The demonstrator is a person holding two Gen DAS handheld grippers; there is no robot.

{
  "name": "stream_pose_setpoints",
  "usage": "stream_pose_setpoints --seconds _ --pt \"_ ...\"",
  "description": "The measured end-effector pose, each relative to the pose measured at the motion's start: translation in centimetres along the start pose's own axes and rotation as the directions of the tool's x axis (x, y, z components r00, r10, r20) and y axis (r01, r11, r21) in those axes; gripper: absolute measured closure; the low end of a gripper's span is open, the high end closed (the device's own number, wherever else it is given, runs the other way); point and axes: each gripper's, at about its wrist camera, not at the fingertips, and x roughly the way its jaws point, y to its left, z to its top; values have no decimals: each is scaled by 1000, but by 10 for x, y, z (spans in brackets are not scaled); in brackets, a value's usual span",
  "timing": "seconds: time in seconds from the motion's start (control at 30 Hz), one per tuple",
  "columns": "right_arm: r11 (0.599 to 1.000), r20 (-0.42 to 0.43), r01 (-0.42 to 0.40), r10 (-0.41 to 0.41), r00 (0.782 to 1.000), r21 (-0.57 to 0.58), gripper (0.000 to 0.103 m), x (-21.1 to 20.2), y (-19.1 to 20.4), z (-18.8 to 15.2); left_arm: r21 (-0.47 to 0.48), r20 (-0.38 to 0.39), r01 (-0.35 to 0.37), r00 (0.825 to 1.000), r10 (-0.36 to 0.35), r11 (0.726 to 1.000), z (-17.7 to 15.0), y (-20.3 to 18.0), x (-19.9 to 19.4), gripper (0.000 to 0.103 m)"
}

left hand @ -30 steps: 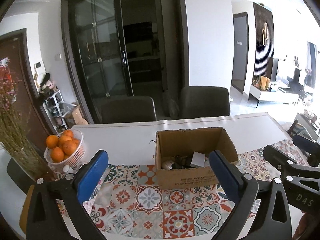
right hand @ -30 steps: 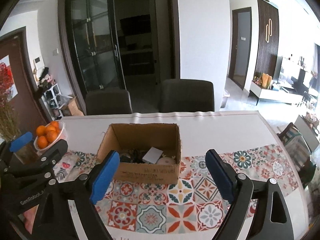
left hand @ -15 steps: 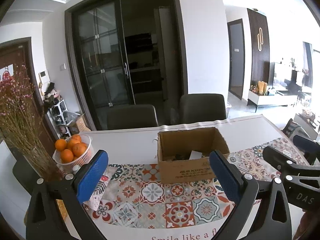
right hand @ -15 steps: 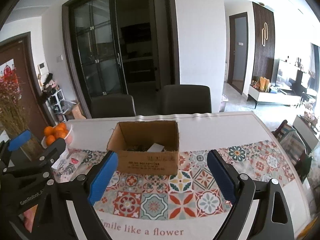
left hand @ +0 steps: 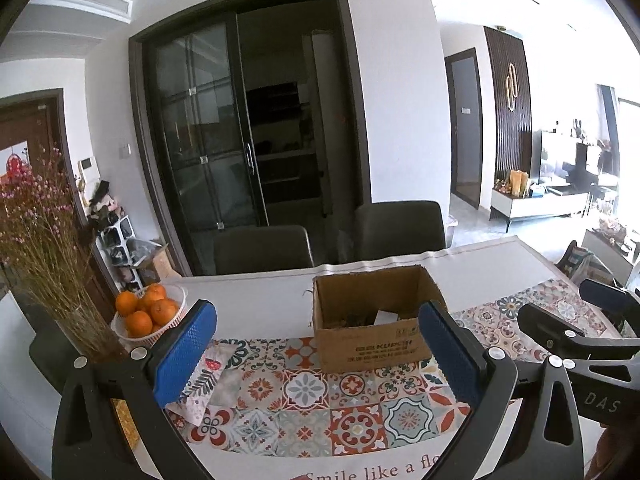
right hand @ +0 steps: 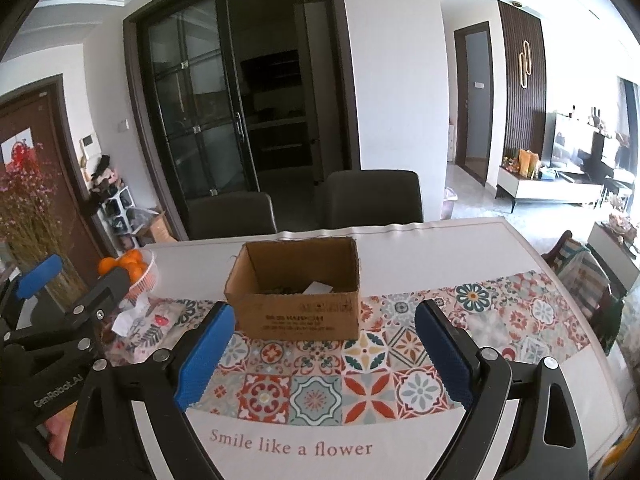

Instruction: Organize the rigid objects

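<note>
Cardboard box point(right hand: 298, 314) on patterned runner point(right hand: 360, 364), left claw point(left hand: 320, 354) and right claw point(right hand: 320, 354) both apart (nothing between).

Left gripper point(left hand: 320, 354) hangs over the near edge of the table point(left hand: 248, 300), jaws spread wide, nothing between the blue pads point(left hand: 185, 354). An open cardboard box point(left hand: 370, 346) stands on the patterned tile runner point(left hand: 304, 400), dark items and a white card inside. A white basket of oranges point(left hand: 148, 314) sits at left beside dried flowers point(left hand: 48, 248). The right gripper point(left hand: 576, 332) shows at the right edge.
</note>
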Motion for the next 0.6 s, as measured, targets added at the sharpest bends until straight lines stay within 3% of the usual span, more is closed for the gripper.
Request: stream_pose_setpoints --seconds 0.6 --pt "1000 39 13 -12 999 -16 11 -17 5 4 -21 22 26 999 -26 999 -1 5 -10 0"
